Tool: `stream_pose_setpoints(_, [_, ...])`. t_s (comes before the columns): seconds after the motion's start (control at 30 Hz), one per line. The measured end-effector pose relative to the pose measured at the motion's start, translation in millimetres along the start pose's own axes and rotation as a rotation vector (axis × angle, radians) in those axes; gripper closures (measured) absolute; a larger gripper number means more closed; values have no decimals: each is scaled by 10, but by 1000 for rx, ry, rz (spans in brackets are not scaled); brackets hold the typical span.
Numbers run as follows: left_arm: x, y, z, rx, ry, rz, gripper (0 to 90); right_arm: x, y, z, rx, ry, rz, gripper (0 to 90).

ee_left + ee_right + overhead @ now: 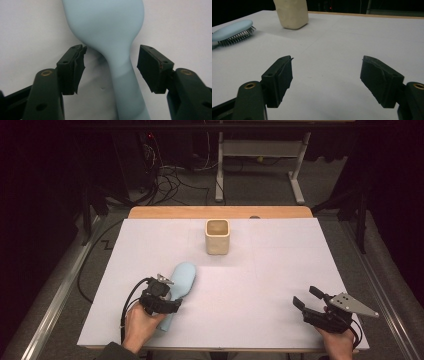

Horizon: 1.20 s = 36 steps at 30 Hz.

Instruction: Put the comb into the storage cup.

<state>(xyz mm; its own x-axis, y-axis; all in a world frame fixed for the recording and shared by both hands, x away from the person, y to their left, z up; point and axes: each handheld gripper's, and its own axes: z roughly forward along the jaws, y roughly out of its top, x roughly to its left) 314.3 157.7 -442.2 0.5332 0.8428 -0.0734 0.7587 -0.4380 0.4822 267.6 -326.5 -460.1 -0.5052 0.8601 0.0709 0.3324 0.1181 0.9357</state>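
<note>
A light blue hairbrush (182, 279) lies bristles down on the white table cover (260, 280), at the left of the near half. My left gripper (167, 292) stands over its handle. In the left gripper view the handle (123, 75) runs between the two pads with a gap on each side, so the left gripper (111, 68) is open and not pressing on it. My right gripper (309, 299) rests open near the front right corner, with bare cover between its jaws (327, 77). From there the hairbrush (233, 31) lies at the far left.
A cream square cup (217, 236) stands upright at the back middle of the cover, also seen as the cream cup (291, 13) in the right gripper view. A wooden table edge (220, 212) runs behind it. Table legs and cables lie on the floor beyond.
</note>
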Motion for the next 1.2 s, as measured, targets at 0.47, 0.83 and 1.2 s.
stream_pose_setpoints(0.47, [5,31,100,34,17,-7,401,2,-1,1,0,-1,-2,267])
stream_pose_setpoints(0.83, [-8,77,131,50,20,5,491,3,-1,2,1,-1,-5,268])
stream_pose_setpoints(1.2, [11,129,141,60,25,22,614,6,0,2,0,-2,-4,268])
